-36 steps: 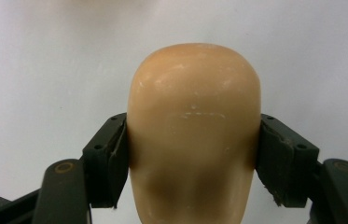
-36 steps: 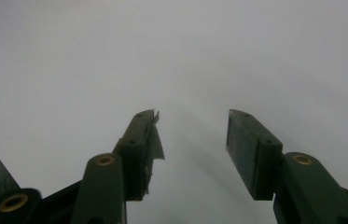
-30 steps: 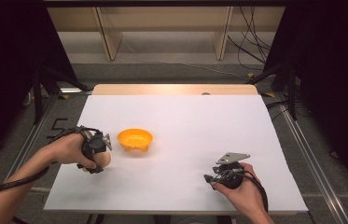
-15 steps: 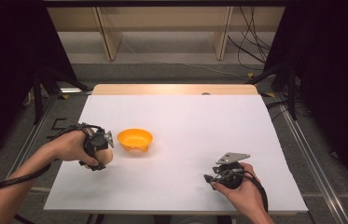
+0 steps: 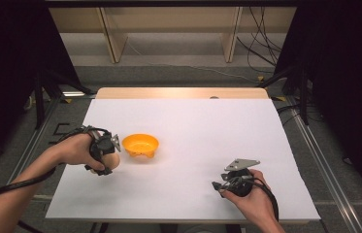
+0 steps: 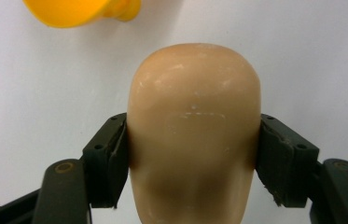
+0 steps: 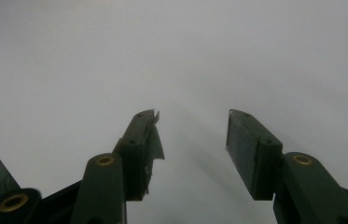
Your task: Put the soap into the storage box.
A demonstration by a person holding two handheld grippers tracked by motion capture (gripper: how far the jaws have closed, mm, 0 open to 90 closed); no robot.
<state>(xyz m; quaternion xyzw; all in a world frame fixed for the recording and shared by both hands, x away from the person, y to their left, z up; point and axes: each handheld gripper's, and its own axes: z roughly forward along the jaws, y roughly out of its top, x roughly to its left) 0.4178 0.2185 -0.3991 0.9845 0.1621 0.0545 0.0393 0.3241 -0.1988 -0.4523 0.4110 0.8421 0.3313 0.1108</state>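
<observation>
Left tool [image 6: 192, 154] clamped on the smooth tan egg-shaped object [image 6: 194, 130], orange plastic bowl [image 5: 140, 144] just ahead awaiting it; right tool [image 7: 192, 140] idle, spread apart.

The left gripper [image 5: 105, 154] sits low at the end of an outstretched left forearm, its 2 jaws pressed against both sides of a tan rounded object [image 6: 194, 130]. The right gripper [image 5: 228, 182] rests in the right hand [image 5: 251, 198], jaws apart with nothing between them.
</observation>
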